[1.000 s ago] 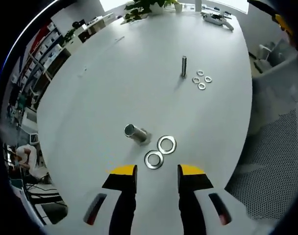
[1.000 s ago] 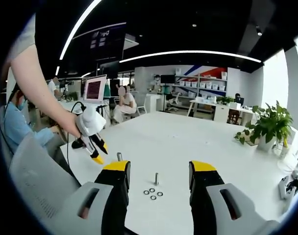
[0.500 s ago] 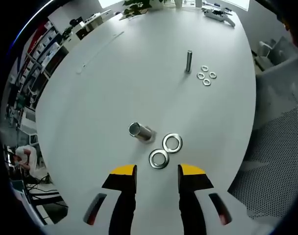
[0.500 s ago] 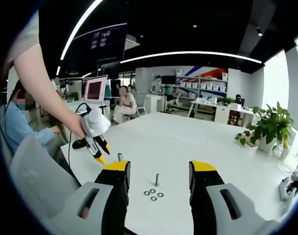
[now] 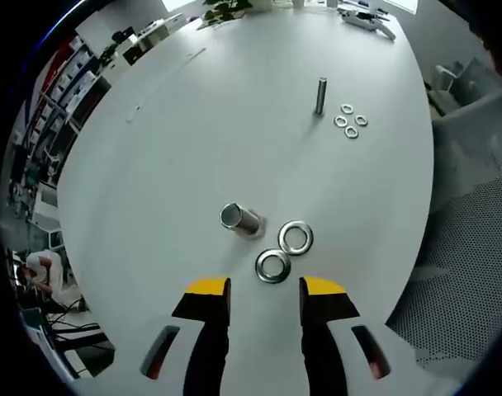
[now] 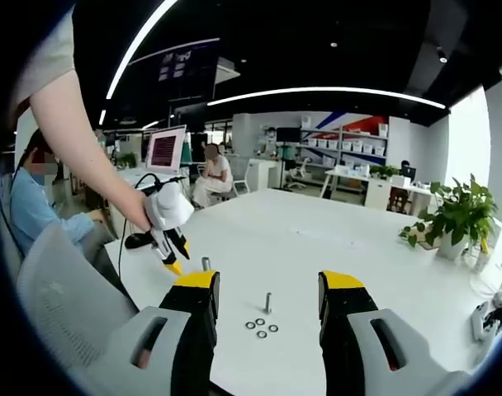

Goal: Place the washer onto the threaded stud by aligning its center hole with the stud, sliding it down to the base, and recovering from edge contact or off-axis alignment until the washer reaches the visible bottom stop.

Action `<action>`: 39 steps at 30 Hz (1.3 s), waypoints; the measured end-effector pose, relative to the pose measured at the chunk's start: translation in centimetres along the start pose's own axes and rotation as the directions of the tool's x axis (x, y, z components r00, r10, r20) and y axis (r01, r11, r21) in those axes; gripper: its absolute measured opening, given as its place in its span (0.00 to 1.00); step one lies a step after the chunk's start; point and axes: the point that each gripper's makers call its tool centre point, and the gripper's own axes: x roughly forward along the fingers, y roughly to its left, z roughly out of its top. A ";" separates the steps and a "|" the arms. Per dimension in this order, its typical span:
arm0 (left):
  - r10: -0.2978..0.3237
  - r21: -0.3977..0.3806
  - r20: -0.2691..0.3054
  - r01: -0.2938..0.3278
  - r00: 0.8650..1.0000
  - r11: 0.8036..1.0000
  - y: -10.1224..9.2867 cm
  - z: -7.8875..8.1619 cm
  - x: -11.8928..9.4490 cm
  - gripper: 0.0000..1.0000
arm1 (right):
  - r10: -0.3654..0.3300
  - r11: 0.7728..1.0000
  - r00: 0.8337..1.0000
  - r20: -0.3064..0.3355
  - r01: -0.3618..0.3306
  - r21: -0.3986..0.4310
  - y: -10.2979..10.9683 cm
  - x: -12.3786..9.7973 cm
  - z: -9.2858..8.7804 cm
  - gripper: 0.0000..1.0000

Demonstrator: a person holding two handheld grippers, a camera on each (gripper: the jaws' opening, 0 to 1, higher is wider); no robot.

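A thick threaded stud (image 5: 239,218) stands upright on the white table (image 5: 177,140). Two large steel washers lie flat beside it, one (image 5: 295,237) farther off and one (image 5: 273,266) just ahead of my left gripper (image 5: 265,289). That gripper hovers over the table, open and holding nothing. In the right gripper view a hand holds the left gripper (image 6: 170,247) close to the thick stud (image 6: 206,264). My right gripper (image 6: 269,285) is open and empty, raised well back from the table (image 6: 317,247).
A thin stud (image 5: 321,95) stands farther along the table with several small washers (image 5: 350,121) beside it; the same thin stud (image 6: 268,303) and small washers (image 6: 262,327) lie between the right jaws. A potted plant (image 6: 453,214) sits at the far right. People sit at desks behind.
The left gripper has crept forward over the table, so the near large washer now lies closer to its jaws. The right gripper has barely moved.
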 end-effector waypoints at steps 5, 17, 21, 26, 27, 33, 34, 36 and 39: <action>-0.007 0.007 -0.009 0.007 1.000 1.000 -0.1 0.0 0.1 0.32 | -0.004 1.000 1.000 -0.006 0.004 0.001 -0.1 0.0 -0.2 0.50; -0.018 0.016 -0.026 0.018 1.000 1.000 -0.1 0.3 0.5 0.31 | -0.014 1.000 1.000 -0.011 0.014 0.003 -0.3 0.0 -0.3 0.50; -0.019 0.010 -0.024 0.019 1.000 1.000 0.2 0.5 0.7 0.31 | -0.017 1.000 1.000 -0.011 0.017 -0.001 -0.4 0.0 -0.3 0.50; -0.025 0.019 -0.034 0.026 0.999 0.999 0.1 0.5 0.9 0.31 | -0.021 1.000 1.000 -0.011 0.021 0.000 -0.5 0.0 -0.3 0.50; -0.026 0.019 -0.038 0.027 0.999 0.999 0.1 0.5 0.9 0.31 | -0.020 1.000 1.000 -0.011 0.020 0.001 -0.5 0.0 -0.3 0.50; -0.041 0.018 -0.055 0.042 0.998 0.999 -0.2 0.4 1.4 0.31 | -0.019 1.000 1.000 -0.015 0.019 -0.003 -0.5 0.0 -0.3 0.50; -0.046 0.014 -0.051 0.046 0.998 0.999 -0.2 0.6 1.5 0.31 | -0.020 1.000 1.000 -0.015 0.020 -0.002 -0.5 0.0 -0.3 0.50; -0.052 0.011 -0.051 0.052 0.997 0.999 -0.3 0.9 1.8 0.30 | -0.021 1.000 1.000 -0.016 0.021 0.000 -0.5 0.0 -0.4 0.50; -0.064 0.012 -0.073 0.065 0.995 0.998 -0.7 0.7 2.2 0.30 | -0.018 1.000 1.000 -0.020 0.018 -0.003 -0.5 0.0 -0.4 0.50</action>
